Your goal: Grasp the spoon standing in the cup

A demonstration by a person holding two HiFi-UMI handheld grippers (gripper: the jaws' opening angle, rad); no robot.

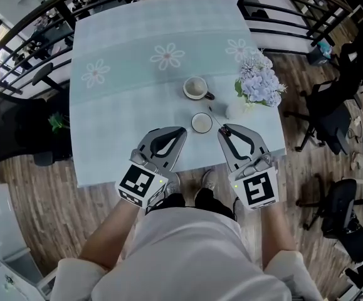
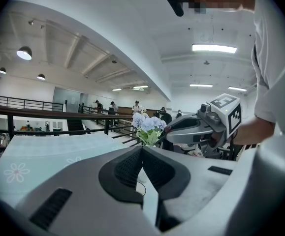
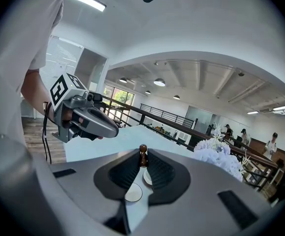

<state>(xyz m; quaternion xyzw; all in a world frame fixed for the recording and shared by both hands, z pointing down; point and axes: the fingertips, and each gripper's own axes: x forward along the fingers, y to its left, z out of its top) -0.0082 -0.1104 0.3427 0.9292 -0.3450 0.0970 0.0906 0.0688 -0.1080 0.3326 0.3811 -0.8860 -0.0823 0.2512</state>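
My right gripper (image 1: 222, 130) is shut on the knobbed brown handle of the spoon (image 3: 142, 156), which stands upright between its tips. The spoon's lower end is hidden by the jaws. These tips hover just right of the small white cup (image 1: 201, 123) near the table's front edge. My left gripper (image 1: 182, 131) is shut with nothing in it, its tips just left of that cup. In the left gripper view the right gripper (image 2: 168, 128) shows in front of the flowers. The left gripper (image 3: 116, 130) appears at the left of the right gripper view.
A white mug (image 1: 195, 88) with a dark handle stands behind the cup. A bunch of pale blue flowers (image 1: 259, 80) in a small white vase (image 1: 231, 111) stands at the right. The table (image 1: 125, 105) has a pale blue cloth. Black chairs and railings surround it.
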